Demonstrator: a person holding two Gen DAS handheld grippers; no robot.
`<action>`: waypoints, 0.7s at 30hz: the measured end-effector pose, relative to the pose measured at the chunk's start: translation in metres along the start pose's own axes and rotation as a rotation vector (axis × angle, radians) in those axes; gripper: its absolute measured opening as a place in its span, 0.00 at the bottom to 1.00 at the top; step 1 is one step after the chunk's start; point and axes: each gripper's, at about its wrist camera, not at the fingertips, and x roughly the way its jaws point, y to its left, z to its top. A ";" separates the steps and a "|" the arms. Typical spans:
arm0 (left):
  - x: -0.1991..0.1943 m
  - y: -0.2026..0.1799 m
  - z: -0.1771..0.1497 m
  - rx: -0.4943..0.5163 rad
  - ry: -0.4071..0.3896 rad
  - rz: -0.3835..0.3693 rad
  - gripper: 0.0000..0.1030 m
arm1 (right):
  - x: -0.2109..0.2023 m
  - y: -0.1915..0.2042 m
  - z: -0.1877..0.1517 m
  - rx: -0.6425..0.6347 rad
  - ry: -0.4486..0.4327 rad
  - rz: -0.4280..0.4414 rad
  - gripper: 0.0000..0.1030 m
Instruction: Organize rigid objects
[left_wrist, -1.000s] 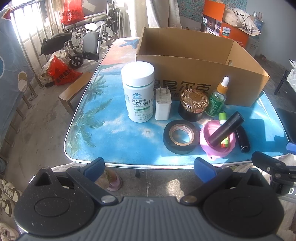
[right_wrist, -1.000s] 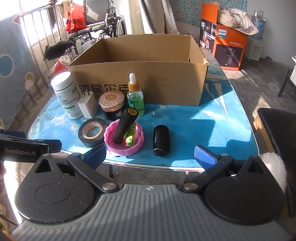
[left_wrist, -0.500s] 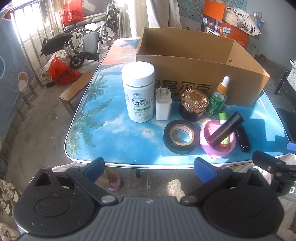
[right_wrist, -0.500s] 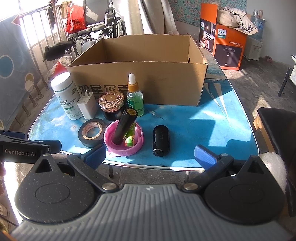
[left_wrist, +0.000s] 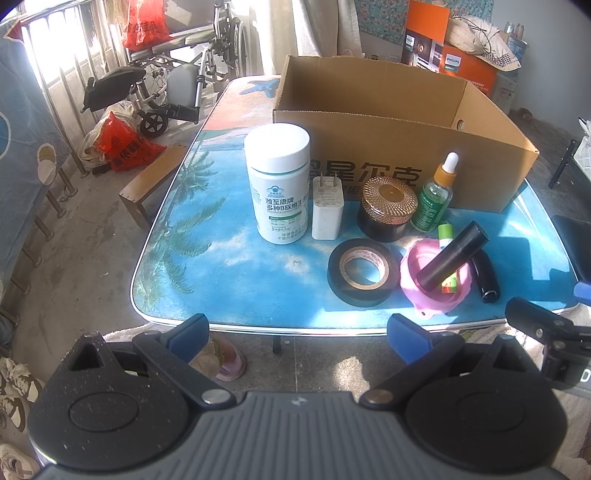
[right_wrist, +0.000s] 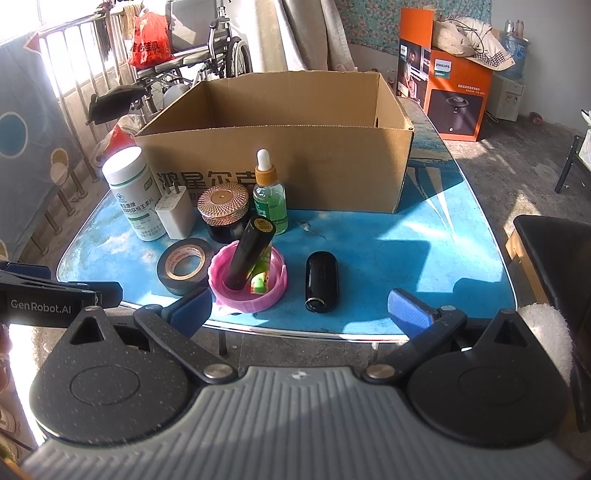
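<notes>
A row of small things stands on the blue palm-printed tabletop (left_wrist: 207, 266) just in front of an open cardboard box (right_wrist: 295, 155), whose front wall carries large printed Chinese characters. From the left: a white supplement bottle (left_wrist: 277, 182) with a green-and-white Chinese label, a white plug adapter (left_wrist: 327, 208) touching its side, a dark jar with a gold patterned lid (left_wrist: 386, 206), and a green dropper bottle (right_wrist: 269, 192) with an orange collar and white bulb. Nearer the table edge lies a roll of black tape (left_wrist: 360, 272) with faint red print on its core. Beside it sits a pink lid (right_wrist: 247, 282), open side up, holding a black cylinder (right_wrist: 250, 253) leaning on its rim and a small green tube (left_wrist: 447, 254). A black capsule-shaped case (right_wrist: 322, 281) lies flat just to the right.

The left gripper (left_wrist: 298, 334) hovers short of the table edge, jaws spread wide and empty; "GenRobot.AI" reads on its side in the right wrist view. The right gripper (right_wrist: 300, 311) hangs likewise, jaws wide apart, holding nothing.

Behind stand an orange box (right_wrist: 447, 99) marked PHILIPS and a wheelchair (left_wrist: 173, 85).
</notes>
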 end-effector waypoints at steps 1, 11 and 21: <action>0.000 0.000 0.000 0.000 0.000 0.000 1.00 | 0.000 0.000 0.000 0.000 0.000 0.000 0.99; -0.001 0.001 0.000 0.000 -0.002 -0.001 1.00 | -0.001 0.001 0.000 0.000 -0.005 -0.001 0.99; -0.002 0.002 0.000 0.000 -0.002 0.001 1.00 | -0.001 0.001 0.000 0.001 -0.007 0.000 0.99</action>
